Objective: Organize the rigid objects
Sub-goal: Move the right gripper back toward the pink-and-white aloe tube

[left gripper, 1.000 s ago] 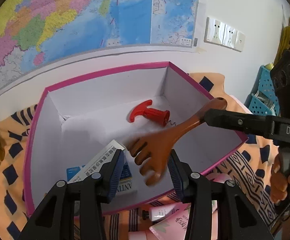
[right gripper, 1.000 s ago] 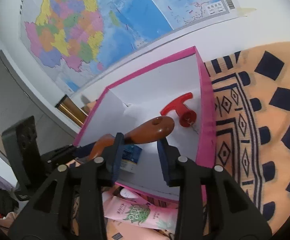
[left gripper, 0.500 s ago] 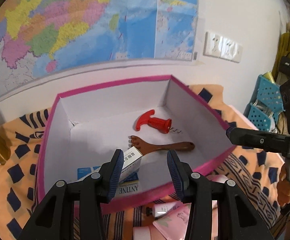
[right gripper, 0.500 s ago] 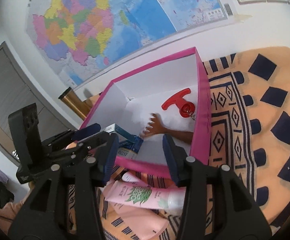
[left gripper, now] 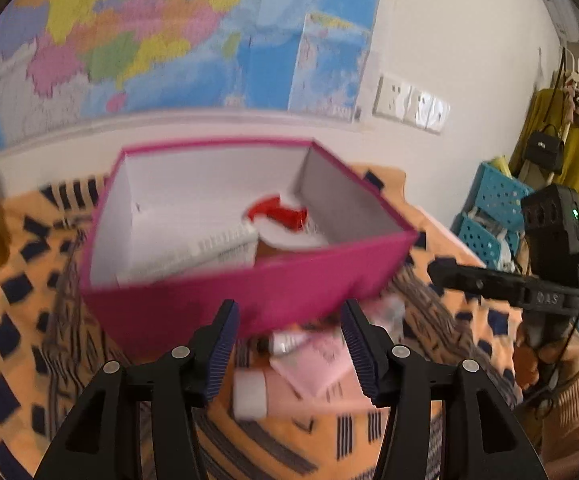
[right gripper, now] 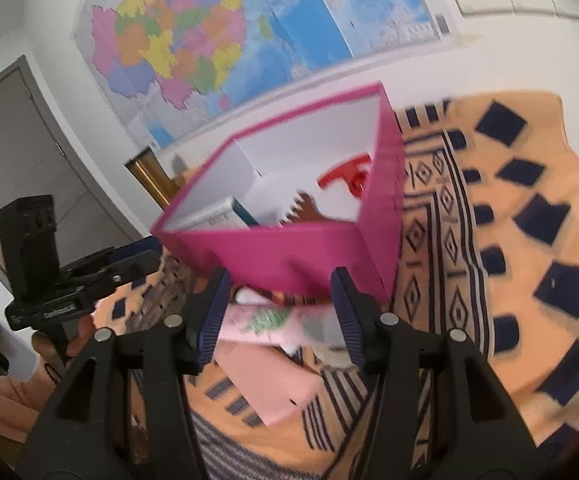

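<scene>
Both our left gripper (left gripper: 289,350) and right gripper (right gripper: 279,318) had just been opening, empty; the back scratcher (right gripper: 309,210) now lay in the box (left gripper: 249,296), leaving tubes (right gripper: 273,322) outside.

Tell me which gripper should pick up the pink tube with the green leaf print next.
Right, probably. The right gripper is open with the pink tube lying just beyond its tips; in the left view the left gripper frames other pink items.
</scene>
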Demonstrator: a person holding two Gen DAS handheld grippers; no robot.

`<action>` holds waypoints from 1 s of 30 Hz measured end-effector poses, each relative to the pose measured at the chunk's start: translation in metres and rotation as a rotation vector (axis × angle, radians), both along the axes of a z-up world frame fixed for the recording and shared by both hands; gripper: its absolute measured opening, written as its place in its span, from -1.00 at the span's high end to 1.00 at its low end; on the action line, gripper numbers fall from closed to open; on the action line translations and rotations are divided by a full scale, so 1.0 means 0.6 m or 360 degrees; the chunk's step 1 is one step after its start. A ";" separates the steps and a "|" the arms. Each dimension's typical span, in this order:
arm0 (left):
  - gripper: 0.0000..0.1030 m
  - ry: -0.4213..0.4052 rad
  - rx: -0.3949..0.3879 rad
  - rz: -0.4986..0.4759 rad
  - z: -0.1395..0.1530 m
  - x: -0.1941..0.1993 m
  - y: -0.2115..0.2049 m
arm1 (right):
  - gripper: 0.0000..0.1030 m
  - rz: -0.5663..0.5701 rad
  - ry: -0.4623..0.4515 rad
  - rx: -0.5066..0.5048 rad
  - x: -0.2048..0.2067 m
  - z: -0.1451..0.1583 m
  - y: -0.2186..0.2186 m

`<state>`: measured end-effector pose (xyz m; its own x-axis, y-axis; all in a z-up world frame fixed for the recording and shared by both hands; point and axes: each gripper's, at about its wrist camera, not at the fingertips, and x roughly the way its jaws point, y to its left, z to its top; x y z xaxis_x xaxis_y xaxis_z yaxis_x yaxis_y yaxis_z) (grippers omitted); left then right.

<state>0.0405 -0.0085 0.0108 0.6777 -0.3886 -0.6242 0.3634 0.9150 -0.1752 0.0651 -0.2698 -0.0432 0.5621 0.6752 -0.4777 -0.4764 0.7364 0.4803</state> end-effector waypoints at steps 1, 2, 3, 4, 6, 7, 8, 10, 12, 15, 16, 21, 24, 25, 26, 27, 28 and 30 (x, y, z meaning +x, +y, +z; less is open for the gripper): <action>-0.04 0.0024 0.0006 0.0000 -0.009 -0.003 -0.001 | -0.05 -0.0009 0.0015 -0.0009 0.000 -0.008 -0.002; -0.04 0.0043 0.0010 -0.0001 -0.017 -0.006 -0.003 | -0.05 -0.0018 0.0032 -0.0021 0.000 -0.016 -0.004; -0.04 0.0074 0.0007 -0.0005 -0.027 -0.009 -0.004 | -0.05 -0.0037 0.0054 -0.0038 0.001 -0.026 -0.005; -0.04 0.0095 -0.0001 -0.0006 -0.034 -0.010 -0.004 | -0.05 -0.0045 0.0067 -0.0041 0.002 -0.032 -0.008; -0.04 0.0132 -0.0015 -0.0007 -0.047 -0.013 -0.007 | -0.05 -0.0061 0.0100 -0.0038 0.002 -0.045 -0.013; -0.04 0.0147 -0.0022 -0.0006 -0.052 -0.014 -0.008 | -0.05 -0.0069 0.0110 -0.0044 0.002 -0.050 -0.015; -0.04 0.0158 -0.0027 -0.0006 -0.056 -0.013 -0.009 | -0.05 -0.0076 0.0119 -0.0052 0.002 -0.054 -0.016; -0.04 0.0186 -0.0030 -0.0002 -0.065 -0.013 -0.012 | -0.05 -0.0086 0.0134 -0.0062 0.001 -0.061 -0.018; -0.04 0.0206 -0.0026 0.0001 -0.072 -0.013 -0.016 | -0.05 -0.0093 0.0143 -0.0064 0.001 -0.067 -0.019; -0.04 0.0229 -0.0022 -0.0004 -0.081 -0.014 -0.021 | -0.05 -0.0095 0.0151 -0.0066 0.001 -0.072 -0.019; -0.04 0.0235 -0.0022 -0.0006 -0.083 -0.013 -0.023 | -0.05 -0.0093 0.0151 -0.0070 0.001 -0.073 -0.018; -0.04 0.0249 -0.0010 -0.0007 -0.089 -0.008 -0.032 | -0.05 -0.0086 0.0149 -0.0094 0.005 -0.079 -0.009; -0.03 0.0251 -0.0022 -0.0018 -0.089 -0.005 -0.036 | -0.05 -0.0087 0.0154 -0.0092 0.011 -0.081 -0.006; -0.02 0.0251 -0.0022 -0.0018 -0.089 -0.004 -0.037 | -0.05 -0.0085 0.0155 -0.0093 0.013 -0.082 -0.006; -0.02 0.0250 -0.0021 -0.0019 -0.089 -0.003 -0.039 | -0.05 -0.0087 0.0157 -0.0090 0.015 -0.083 -0.005; -0.01 0.0249 -0.0017 -0.0018 -0.089 -0.002 -0.039 | -0.05 -0.0084 0.0157 -0.0088 0.017 -0.083 -0.004; -0.01 0.0248 -0.0016 -0.0021 -0.089 -0.002 -0.040 | -0.05 -0.0082 0.0158 -0.0088 0.017 -0.084 -0.003; -0.01 0.0246 -0.0012 -0.0025 -0.090 -0.002 -0.042 | -0.05 -0.0077 0.0154 -0.0094 0.019 -0.084 0.000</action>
<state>0.0394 -0.0336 -0.0430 0.5674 -0.4035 -0.7179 0.3458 0.9079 -0.2370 0.0765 -0.2697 -0.0934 0.5428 0.6173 -0.5695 -0.3931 0.7859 0.4773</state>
